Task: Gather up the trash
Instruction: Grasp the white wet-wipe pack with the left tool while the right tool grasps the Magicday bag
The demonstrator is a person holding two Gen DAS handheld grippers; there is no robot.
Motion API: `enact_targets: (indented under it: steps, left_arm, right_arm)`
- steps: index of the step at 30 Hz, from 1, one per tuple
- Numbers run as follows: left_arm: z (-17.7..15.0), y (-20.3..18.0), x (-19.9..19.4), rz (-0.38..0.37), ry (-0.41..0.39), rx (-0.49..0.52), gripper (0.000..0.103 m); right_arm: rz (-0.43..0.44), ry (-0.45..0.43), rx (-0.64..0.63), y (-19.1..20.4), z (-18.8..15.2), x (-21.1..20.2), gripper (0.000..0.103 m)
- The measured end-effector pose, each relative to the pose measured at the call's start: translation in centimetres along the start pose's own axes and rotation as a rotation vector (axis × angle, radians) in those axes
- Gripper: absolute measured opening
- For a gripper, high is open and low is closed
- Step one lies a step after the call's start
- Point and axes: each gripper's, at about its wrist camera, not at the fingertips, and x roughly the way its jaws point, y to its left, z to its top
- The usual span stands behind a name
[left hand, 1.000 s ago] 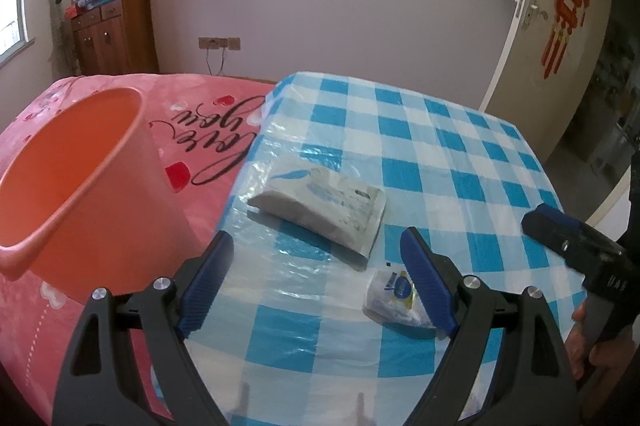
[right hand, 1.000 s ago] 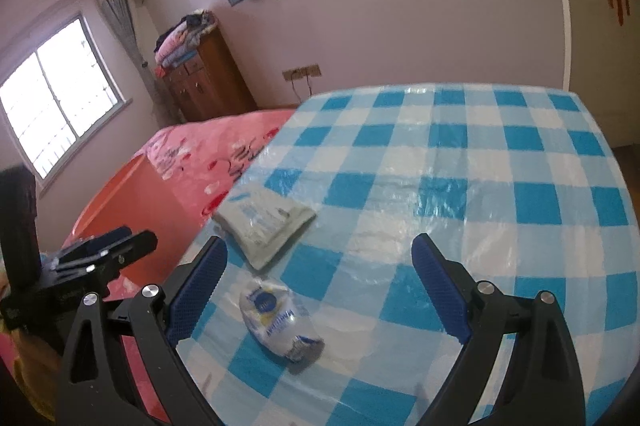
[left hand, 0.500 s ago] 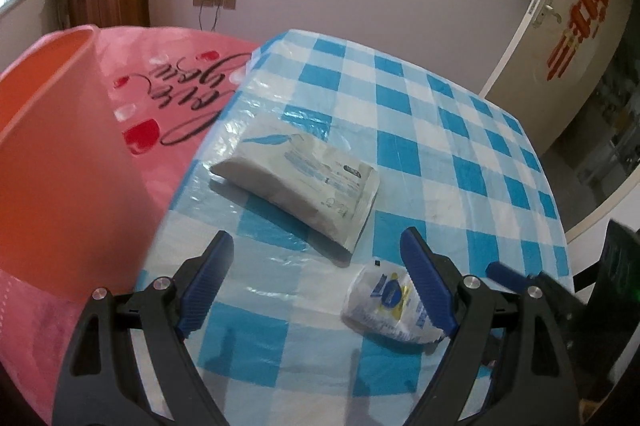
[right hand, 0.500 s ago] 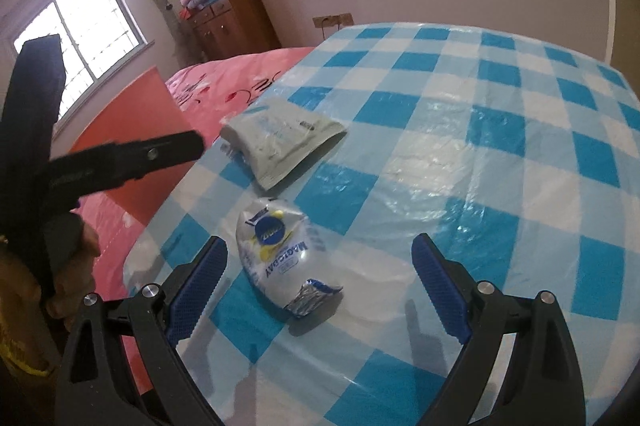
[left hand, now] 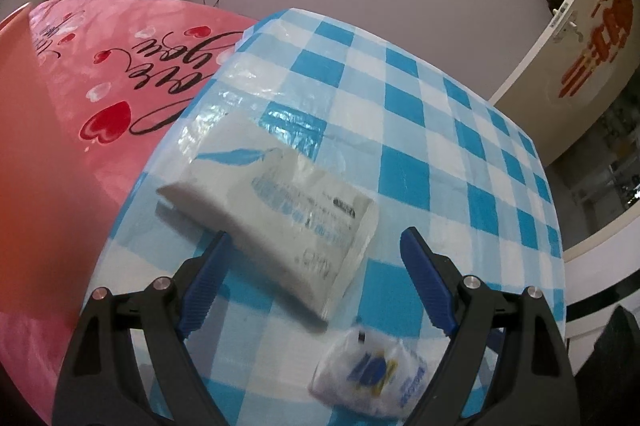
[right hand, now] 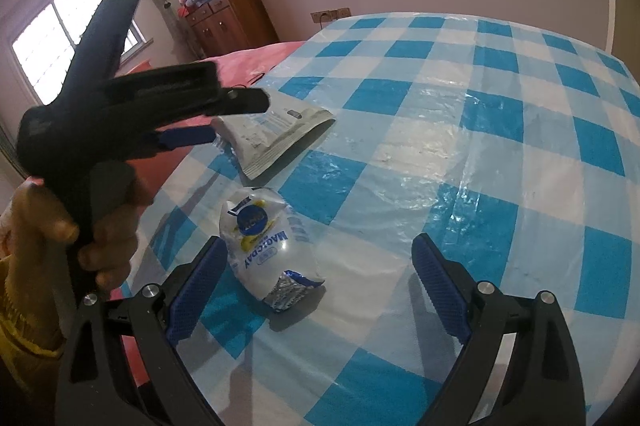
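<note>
A flat white packet with blue print [left hand: 276, 210] lies near the left edge of the blue-checked table [left hand: 420, 130]; it also shows in the right wrist view [right hand: 276, 132]. A crumpled white wrapper with a blue and yellow logo [right hand: 266, 242] lies nearer the front; it shows low in the left wrist view [left hand: 372, 378]. My left gripper [left hand: 314, 250] is open, its jaws astride the packet's near end. My right gripper [right hand: 320, 258] is open just behind the wrapper, which lies by its left finger [right hand: 196, 286]. The left gripper [right hand: 188, 122] shows from the side in the right wrist view.
An orange bucket [left hand: 36, 154] stands at the far left beside the table, on a pink bedspread [left hand: 132, 78]. A wooden cabinet [right hand: 230, 14] stands at the back wall, a white door [left hand: 576, 26] at the right.
Both grippers have moved forward and down toward the table. The left one has closed in on the flat packet, the right one on the crumpled wrapper. Both stay open.
</note>
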Motion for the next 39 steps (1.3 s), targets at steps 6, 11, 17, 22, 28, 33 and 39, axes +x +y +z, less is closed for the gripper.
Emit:
enact_targets:
  steps: [6,11,17,22,28,33,39]
  left_arm:
    - [1.2,-0.3,1.4,0.038,-0.003,0.0,0.086]
    - [2.4,-1.1,2.6,0.072,-0.005,0.032,0.086]
    - [3.5,-3.3,4.5,0.175,0.005,0.145,0.086]
    - [3.6,-3.9,5.9,0.248,0.025,0.213,0.086]
    - [3.5,-3.3,6.2,0.232,0.018,0.214,0.083]
    - [3.3,-3.5,5.9,0.226,0.0,0.234,0.078]
    - [3.2,-3.0,5.2,0.213,-0.012,0.235,0.072]
  right_arm:
    - [0.012,0.0,0.012,-0.6,0.0,0.0,0.092]
    - [0.019,0.002,0.027,-1.2,0.1,0.2,0.092]
    - [0.037,0.007,0.03,-1.4,0.4,0.4,0.092]
    - [0.058,0.028,-0.003,-0.6,0.5,1.1,0.092]
    - [0.044,0.051,-0.11,1.8,0.4,2.4,0.092]
    - [0.029,0.066,-0.19,3.8,0.4,3.1,0.092]
    - [-0.022,0.088,-0.276,5.6,-0.1,4.1,0.092]
